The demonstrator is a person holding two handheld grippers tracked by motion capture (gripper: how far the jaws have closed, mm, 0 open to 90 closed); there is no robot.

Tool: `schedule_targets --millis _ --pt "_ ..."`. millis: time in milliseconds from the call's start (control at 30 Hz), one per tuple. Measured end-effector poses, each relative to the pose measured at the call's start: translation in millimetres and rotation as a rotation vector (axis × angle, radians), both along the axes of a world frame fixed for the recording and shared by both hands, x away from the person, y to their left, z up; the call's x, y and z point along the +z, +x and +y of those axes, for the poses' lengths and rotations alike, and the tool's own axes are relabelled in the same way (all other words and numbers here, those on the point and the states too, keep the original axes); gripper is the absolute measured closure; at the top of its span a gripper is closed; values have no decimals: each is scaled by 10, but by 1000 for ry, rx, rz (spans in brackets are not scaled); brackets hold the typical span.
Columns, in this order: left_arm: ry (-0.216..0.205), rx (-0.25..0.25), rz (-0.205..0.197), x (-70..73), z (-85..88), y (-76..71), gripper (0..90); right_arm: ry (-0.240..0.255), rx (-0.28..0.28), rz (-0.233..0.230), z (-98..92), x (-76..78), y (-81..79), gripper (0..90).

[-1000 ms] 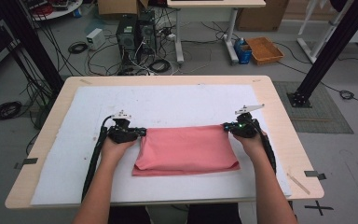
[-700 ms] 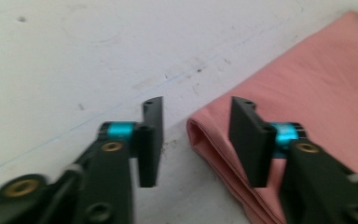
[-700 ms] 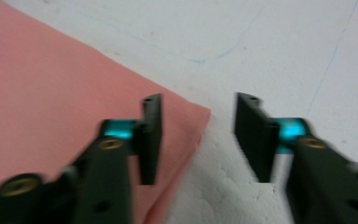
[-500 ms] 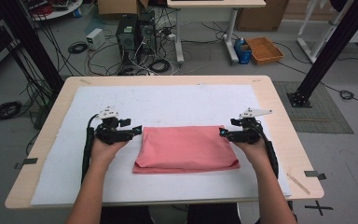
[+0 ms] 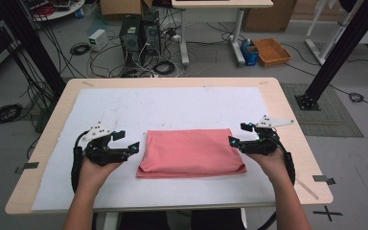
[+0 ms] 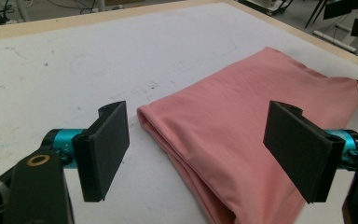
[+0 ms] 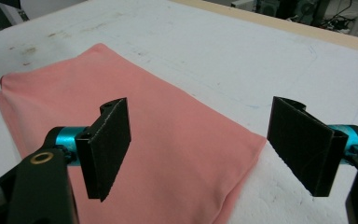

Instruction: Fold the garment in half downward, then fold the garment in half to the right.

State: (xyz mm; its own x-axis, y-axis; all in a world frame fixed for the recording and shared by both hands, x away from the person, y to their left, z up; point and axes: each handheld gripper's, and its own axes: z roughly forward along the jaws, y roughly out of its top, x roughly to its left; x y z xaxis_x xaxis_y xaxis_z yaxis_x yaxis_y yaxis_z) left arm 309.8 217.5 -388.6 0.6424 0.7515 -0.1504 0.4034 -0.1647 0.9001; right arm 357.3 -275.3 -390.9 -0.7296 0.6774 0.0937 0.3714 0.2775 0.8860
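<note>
A: What sits between the two tools?

B: A pink cloth [image 5: 191,152], folded into a soft flat rectangle, matte knit, with layered rounded folds along its edge. It lies on the white sheet [image 5: 172,108] covering the worktop [image 5: 287,103], which has a pale wood rim.

A: And the left hand-held gripper [image 5: 127,140]?

B: Just off the cloth's left edge, apart from it. Its jaws have just been opening and stand wide, with nothing pinched. In the left gripper view the flat black pads [image 6: 106,148], rough-faced rectangles on teal stubs, frame the folded corner just ahead.

A: The right hand-held gripper [image 5: 238,134]?

B: At the cloth's right edge, its jaws also just opened and spread wide, with nothing gripped. In its own view the fabric lies below and ahead of the pads [image 7: 109,144].
</note>
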Motion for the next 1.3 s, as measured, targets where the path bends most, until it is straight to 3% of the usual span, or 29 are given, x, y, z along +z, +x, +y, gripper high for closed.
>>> schedule_targets --millis 200,267,333,400,633,700,800,967,1067,1133,1200,1267,1300 --pt "29 14 17 -1 -35 -109 223 -3 -7 13 64 101 72 214" --pt "84 40 35 -43 -61 -148 223 -2 5 9 98 137 91 214" --pt "101 45 57 -93 -69 -190 223 -1 17 6 142 178 112 213" --pt "88 51 85 -143 -77 -223 223 -3 34 7 195 222 144 214" --pt "69 73 125 -268 -100 -303 223 -25 99 21 390 353 297 213" --pt "51 84 158 -347 -99 -316 223 -35 112 27 474 381 338 214" --pt "45 86 179 -399 -115 -316 223 -67 144 32 644 406 410 213" --pt "3 85 250 -567 -226 -292 228 -112 193 52 991 396 534 213" --pt "8 76 278 -627 -335 -274 254 -146 231 62 1237 380 619 214" --pt "21 99 260 -645 -389 -294 270 -171 252 66 1410 361 677 214" --pt "30 121 238 -655 -422 -352 365 -202 277 82 1586 336 738 213" --pt "66 108 224 -654 -490 -412 555 -221 298 81 1760 299 788 214" --pt "72 133 224 -649 -516 -431 558 -235 306 96 1855 277 810 213"
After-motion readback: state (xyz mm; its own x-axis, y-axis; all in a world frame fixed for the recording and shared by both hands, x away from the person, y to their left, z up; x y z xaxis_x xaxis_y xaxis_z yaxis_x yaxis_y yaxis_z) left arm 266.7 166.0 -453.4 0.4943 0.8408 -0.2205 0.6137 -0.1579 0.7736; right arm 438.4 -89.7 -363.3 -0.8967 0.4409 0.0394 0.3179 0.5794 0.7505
